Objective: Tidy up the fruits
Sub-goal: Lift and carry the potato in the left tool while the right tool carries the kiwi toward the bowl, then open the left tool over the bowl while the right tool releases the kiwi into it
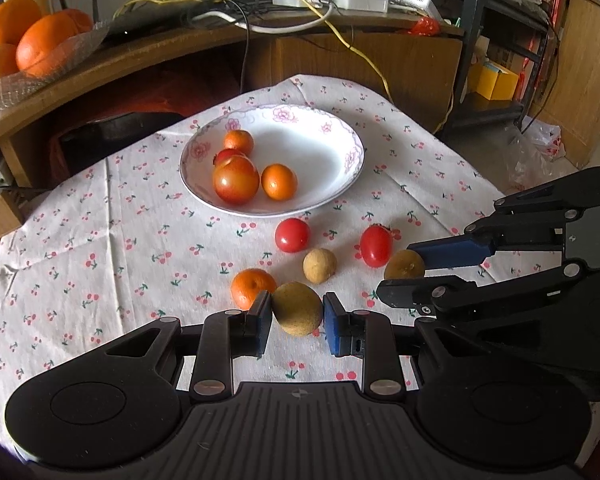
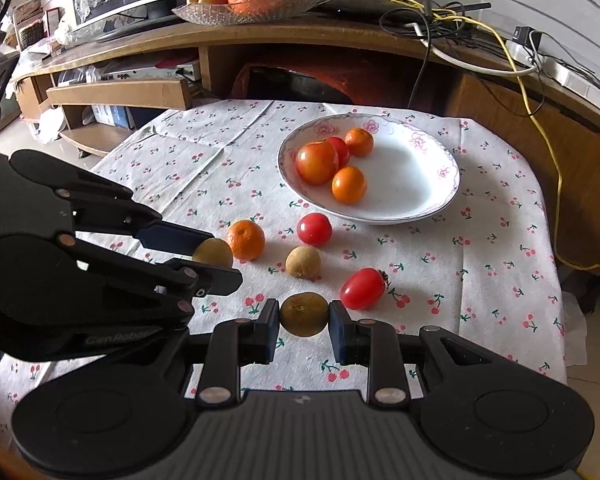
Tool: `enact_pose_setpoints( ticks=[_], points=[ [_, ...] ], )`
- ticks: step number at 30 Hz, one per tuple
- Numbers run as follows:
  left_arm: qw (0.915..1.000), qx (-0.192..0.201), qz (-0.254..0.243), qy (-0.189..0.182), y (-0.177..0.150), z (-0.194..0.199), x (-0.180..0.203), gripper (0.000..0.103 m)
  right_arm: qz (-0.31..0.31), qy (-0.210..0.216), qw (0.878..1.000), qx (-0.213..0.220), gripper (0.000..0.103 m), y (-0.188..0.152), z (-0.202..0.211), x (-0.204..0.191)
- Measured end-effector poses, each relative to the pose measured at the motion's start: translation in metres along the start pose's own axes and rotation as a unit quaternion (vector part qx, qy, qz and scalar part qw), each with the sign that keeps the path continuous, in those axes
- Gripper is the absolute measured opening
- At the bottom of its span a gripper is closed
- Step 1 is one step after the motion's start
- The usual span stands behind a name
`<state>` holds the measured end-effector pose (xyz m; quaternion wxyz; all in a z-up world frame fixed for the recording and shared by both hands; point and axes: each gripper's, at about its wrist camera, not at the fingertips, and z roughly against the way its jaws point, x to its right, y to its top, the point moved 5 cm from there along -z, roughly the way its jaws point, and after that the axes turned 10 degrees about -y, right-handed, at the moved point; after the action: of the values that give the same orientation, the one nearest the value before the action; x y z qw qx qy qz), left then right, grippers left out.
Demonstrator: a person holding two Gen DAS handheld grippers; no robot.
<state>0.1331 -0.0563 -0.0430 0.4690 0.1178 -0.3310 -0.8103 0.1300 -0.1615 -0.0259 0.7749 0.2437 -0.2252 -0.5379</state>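
While both tan-skinned fruits are clamped, neither has yet been carried to the bowl. The left tool (image 1: 297, 314) is closed on a longan-like brown fruit (image 1: 297, 308) at lower centre of its view, pads pressed to either side, and the right tool (image 2: 304, 316) is likewise clamped on a darker brown fruit (image 2: 304, 314); each seems held at its widest part so that it cannot roll free. On the counter, covered by a cherry-print cloth (image 1: 100, 240), a flowered white bowl (image 1: 352, 152) is seen above centre, already holding four tomatoes and small oranges, probably the intended destination. Between tools and bowl lie a mandarin (image 1: 252, 286), a third brown fruit (image 1: 319, 265), a round tomato (image 1: 292, 234) and an oblong tomato (image 1: 376, 246); these could be knocked unless the loads are lifted over them. A glass dish of oranges (image 1: 24, 76) is seen at upper left on a wooden shelf.
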Motion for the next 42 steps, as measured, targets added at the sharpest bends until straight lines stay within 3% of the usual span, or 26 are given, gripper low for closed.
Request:
enact_pose_setpoints(
  ticks=[21, 42],
  points=[
    [0.9990, 0.044, 0.001, 0.012, 0.050, -0.007, -0.010, 0.033, -0.036, -0.033, 0.998, 0.034, 0.027, 0.035, 0.000, 0.023],
    [0.9983, 0.049, -0.008, 0.032, 0.099, -0.053, -0.038, 0.033, -0.048, -0.051, 0.996, 0.052, 0.027, 0.081, -0.049, 0.061]
  ],
)
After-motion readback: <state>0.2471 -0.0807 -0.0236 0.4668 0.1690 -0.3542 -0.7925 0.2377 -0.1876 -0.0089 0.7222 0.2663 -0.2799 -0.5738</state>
